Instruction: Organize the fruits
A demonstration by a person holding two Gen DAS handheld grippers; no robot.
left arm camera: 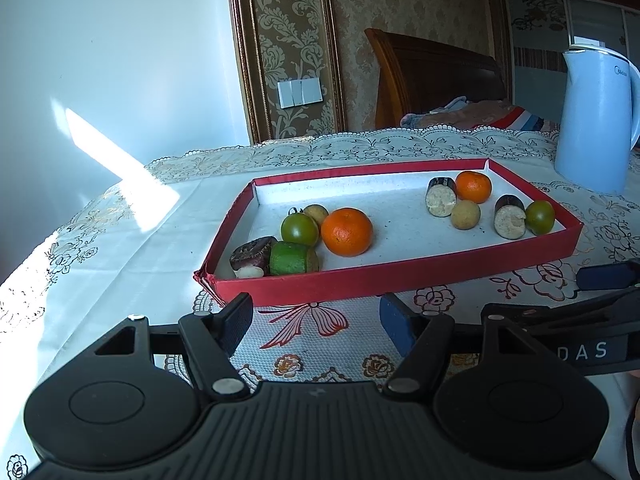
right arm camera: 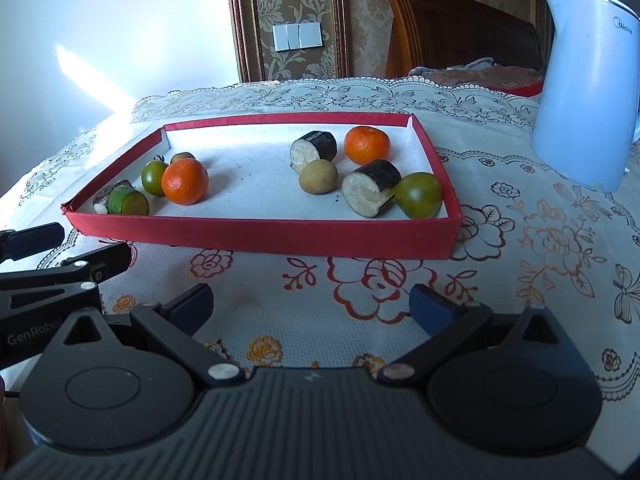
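Observation:
A red tray point(left arm camera: 400, 278) point(right arm camera: 256, 236) holds two groups of fruit. On its left lie an orange point(left arm camera: 346, 231) point(right arm camera: 185, 181), a green tomato point(left arm camera: 299, 229) point(right arm camera: 154, 176), a green cut piece point(left arm camera: 293, 258) point(right arm camera: 127, 201), a dark purple piece point(left arm camera: 253, 252) and a small tan fruit point(left arm camera: 316, 213). On its right lie an orange point(left arm camera: 473, 186) point(right arm camera: 367, 144), two dark-skinned cut pieces point(left arm camera: 441, 196) point(right arm camera: 370, 192), a tan round fruit point(left arm camera: 465, 215) point(right arm camera: 318, 176) and a green tomato point(left arm camera: 540, 217) point(right arm camera: 419, 195). My left gripper point(left arm camera: 316, 322) and right gripper point(right arm camera: 310, 308) are open and empty, in front of the tray.
A pale blue electric kettle point(left arm camera: 596, 120) point(right arm camera: 584, 92) stands right of the tray on the floral lace tablecloth point(right arm camera: 540, 248). The table's left edge falls off near a sunlit wall point(left arm camera: 100, 80). A wooden headboard point(left arm camera: 436, 76) is behind.

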